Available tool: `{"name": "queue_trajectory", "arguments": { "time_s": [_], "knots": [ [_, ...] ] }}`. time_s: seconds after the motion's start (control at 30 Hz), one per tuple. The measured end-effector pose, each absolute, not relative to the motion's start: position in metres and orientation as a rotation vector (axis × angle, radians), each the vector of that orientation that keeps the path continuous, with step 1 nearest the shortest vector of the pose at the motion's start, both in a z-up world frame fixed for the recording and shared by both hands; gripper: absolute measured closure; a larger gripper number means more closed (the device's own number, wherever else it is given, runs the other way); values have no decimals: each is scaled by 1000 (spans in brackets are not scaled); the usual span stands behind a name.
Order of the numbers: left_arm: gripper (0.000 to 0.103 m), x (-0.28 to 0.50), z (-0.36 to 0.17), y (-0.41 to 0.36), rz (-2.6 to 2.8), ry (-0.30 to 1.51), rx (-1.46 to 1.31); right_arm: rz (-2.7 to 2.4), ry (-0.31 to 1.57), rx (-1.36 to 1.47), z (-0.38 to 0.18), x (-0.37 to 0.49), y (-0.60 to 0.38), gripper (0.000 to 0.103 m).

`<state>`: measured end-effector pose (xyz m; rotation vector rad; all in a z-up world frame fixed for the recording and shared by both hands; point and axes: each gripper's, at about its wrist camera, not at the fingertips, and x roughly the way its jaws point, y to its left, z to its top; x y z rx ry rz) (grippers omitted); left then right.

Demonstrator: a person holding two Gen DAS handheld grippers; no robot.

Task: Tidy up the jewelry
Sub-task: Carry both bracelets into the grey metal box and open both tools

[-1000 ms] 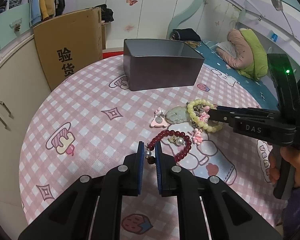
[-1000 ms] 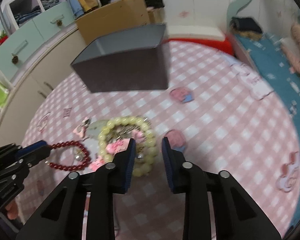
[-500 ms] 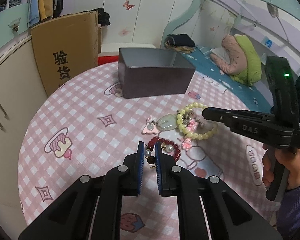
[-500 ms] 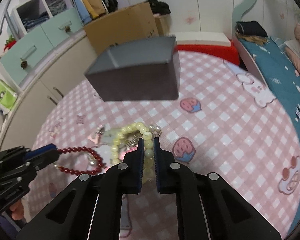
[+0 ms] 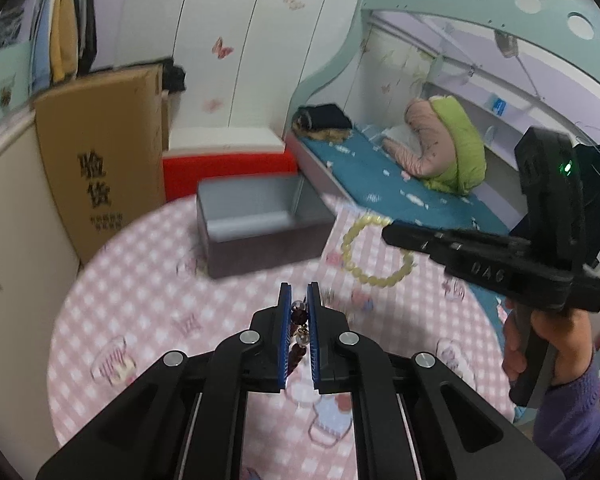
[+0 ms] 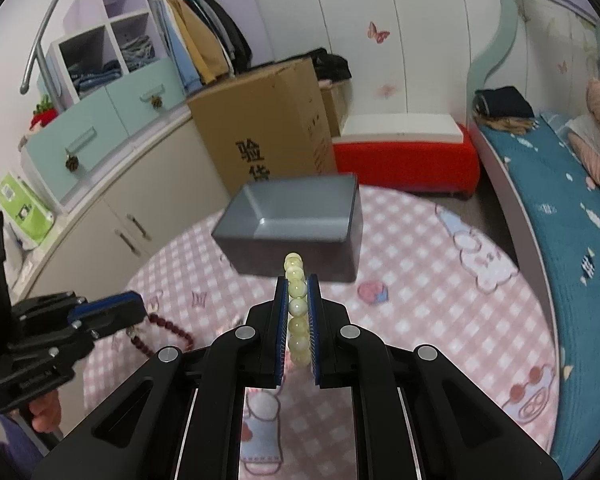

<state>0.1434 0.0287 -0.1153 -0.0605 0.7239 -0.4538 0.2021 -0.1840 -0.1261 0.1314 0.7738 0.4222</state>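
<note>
My left gripper [image 5: 299, 292] is shut on the dark red bead bracelet [image 5: 296, 334] and holds it above the table; the bracelet hangs from it in the right wrist view [image 6: 168, 326]. My right gripper [image 6: 298, 284] is shut on the pale yellow-green bead bracelet [image 6: 297, 308], also lifted; in the left wrist view its loop [image 5: 374, 254] hangs from the right gripper's tip [image 5: 388, 232]. The open grey box [image 5: 256, 220] stands on the far side of the round table; it also shows ahead in the right wrist view [image 6: 296, 220].
The round table has a pink checked cloth [image 5: 140, 312]. A cardboard carton [image 5: 100, 176] stands beyond its far left edge, beside a cabinet [image 6: 112, 216]. A red bench [image 6: 404, 156] and a bed [image 5: 400, 188] lie behind and to the right.
Both grippers have risen from the table with their bracelets and moved toward the grey box. The right gripper, open a second ago, closed on the yellow-green bracelet and lifted it.
</note>
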Motion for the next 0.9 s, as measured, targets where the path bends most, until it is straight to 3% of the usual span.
{"name": "queue_trajectory", "arguments": {
  "time_s": [0.4,0.9],
  "knots": [
    [97,231,-64,18,-391,645,-15,416,727,154,-104,261,-173,93],
    [96,319,-160,11,-328,891,-39,396,821,160,-153,318,-151,93]
  ]
}}
